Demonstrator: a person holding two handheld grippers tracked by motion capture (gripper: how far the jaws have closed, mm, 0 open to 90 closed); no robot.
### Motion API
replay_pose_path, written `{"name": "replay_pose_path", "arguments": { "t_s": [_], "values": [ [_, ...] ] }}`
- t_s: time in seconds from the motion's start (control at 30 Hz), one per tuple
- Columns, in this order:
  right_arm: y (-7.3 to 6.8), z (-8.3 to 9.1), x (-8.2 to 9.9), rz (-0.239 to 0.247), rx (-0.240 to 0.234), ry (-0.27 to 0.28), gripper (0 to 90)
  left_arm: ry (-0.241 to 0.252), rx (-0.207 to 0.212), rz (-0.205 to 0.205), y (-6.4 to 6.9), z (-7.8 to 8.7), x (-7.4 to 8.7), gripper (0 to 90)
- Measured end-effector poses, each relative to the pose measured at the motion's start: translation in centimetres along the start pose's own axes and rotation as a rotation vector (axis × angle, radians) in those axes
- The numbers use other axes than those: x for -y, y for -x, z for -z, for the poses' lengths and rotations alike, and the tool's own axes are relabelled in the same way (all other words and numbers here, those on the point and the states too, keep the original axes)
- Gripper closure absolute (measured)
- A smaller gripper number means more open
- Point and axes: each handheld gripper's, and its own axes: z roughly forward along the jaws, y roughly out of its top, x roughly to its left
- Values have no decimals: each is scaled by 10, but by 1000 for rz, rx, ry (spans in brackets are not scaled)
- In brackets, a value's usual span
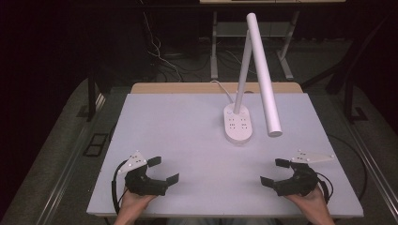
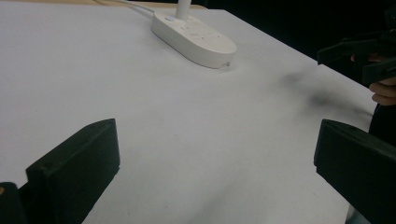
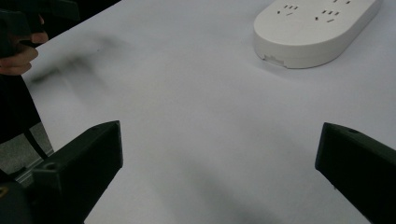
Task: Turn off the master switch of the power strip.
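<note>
A white desk lamp [image 1: 257, 65] stands at the back middle of the white table [image 1: 187, 126]. Its oval base [image 1: 238, 124] carries socket slots, and its long tube head slants down to the right. The base appears again in the left gripper view [image 2: 194, 35] and in the right gripper view [image 3: 313, 28]. My left gripper [image 1: 164, 169] rests near the front left edge, jaws wide apart, nothing between them [image 2: 215, 168]. My right gripper [image 1: 273, 172] sits near the front right edge, open and empty as well [image 3: 219, 168].
A white cord [image 1: 220, 86] runs from the lamp base to the table's back edge. Desk legs and cables stand on the dark floor behind the table. A wide stretch of bare tabletop lies between the grippers and the lamp.
</note>
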Motion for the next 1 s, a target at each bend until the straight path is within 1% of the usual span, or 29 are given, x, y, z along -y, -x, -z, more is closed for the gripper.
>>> {"name": "replay_pose_path", "arguments": {
  "t_s": [0.1, 0.2, 0.27, 0.5, 0.53, 0.7, 0.8, 0.83, 1.0],
  "values": [
    [0, 0, 0, 0, -1, -4, 1, -12, 2, -6, 1, 0, 0, 7],
    [0, 0, 1, -4, 0, -3, 1, -25, 6, -4, 1, -1, -1, 6],
    [0, 0, 1, -6, 0, -4, 1, -25, 12, 1, 1, -1, -1, 5],
    [1, 1, 1, -1, 1, -6, 1, -50, 22, -3, 2, -3, -7, 2],
    [1, 1, 1, -4, 1, -6, 1, -59, 24, -8, 2, -3, -8, 1],
    [1, 1, 1, -4, 0, -7, 1, -63, 28, -6, 2, -5, -14, 1],
    [1, 1, 1, 2, 0, -8, 1, -76, 32, -15, 2, -7, -17, 1],
    [1, 1, 1, 4, -1, -7, 1, -79, 32, -9, 3, -8, -19, 0],
    [1, 1, 1, 6, -2, -7, 1, -95, 39, -14, 2, -10, -24, 0]
  ]
}}
